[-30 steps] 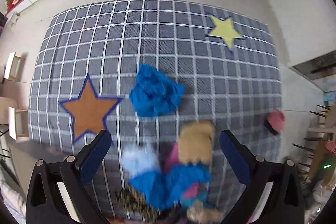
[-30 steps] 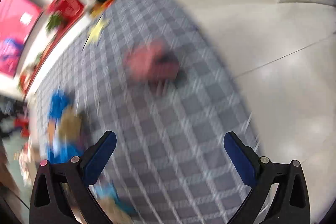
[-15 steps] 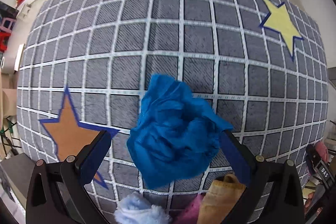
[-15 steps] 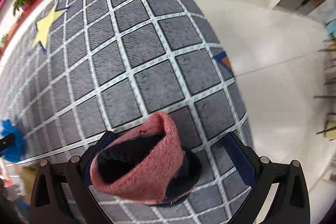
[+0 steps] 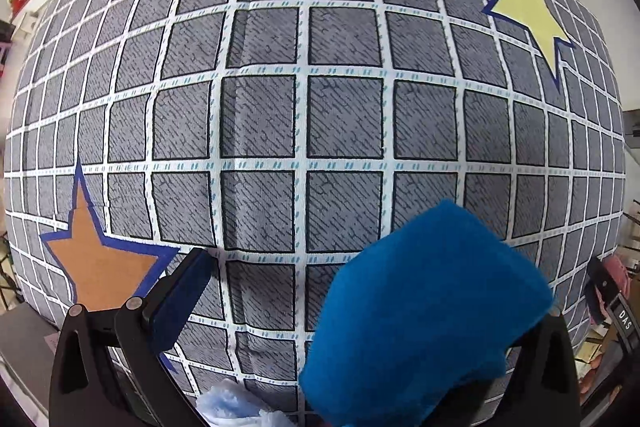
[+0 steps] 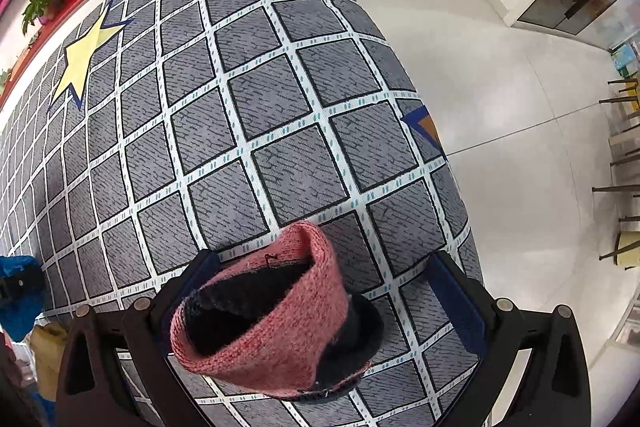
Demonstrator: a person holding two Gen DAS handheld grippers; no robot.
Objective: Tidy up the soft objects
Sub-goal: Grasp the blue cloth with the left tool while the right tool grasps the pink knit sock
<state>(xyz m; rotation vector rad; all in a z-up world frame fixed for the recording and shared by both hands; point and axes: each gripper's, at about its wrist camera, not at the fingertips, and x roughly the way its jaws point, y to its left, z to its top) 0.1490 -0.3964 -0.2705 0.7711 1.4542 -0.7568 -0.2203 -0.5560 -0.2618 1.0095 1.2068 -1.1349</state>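
Grey checked carpet (image 5: 344,115) with white grid lines covers most of both views, and pale floor tiles (image 6: 520,107) begin just past its edge. I take the yellow star (image 5: 528,15) printed on the carpet as the landmark.

Well apart from the yellow star, toward the camera, the left gripper (image 5: 360,311) has a blue fluffy cloth (image 5: 424,323) between its fingers. The cloth leans against the right-side finger, which it hides, while the left-side finger (image 5: 180,299) stands clear of it. Whether this gripper is already squeezing the cloth, I cannot tell. A pale blue fluffy piece (image 5: 236,407) lies just beside the cloth, still farther from the star.

The right gripper (image 6: 320,311), also far from the yellow star and near the carpet's edge, surrounds a pink knitted hat (image 6: 272,323) with a dark lining. Its fingers seem spread, one of them close against the hat and the other apart from it, so I judge it released and not yet gripping.

The step in hand seems to be the picking up of two soft items, one for each gripper. The next move probably calls for pressing the fingers together on the cloth and the hat, firmly enough that the soft material does not slip out, and then lifting them toward the place of sorting, perhaps one of the stars, like the orange star (image 5: 100,259).
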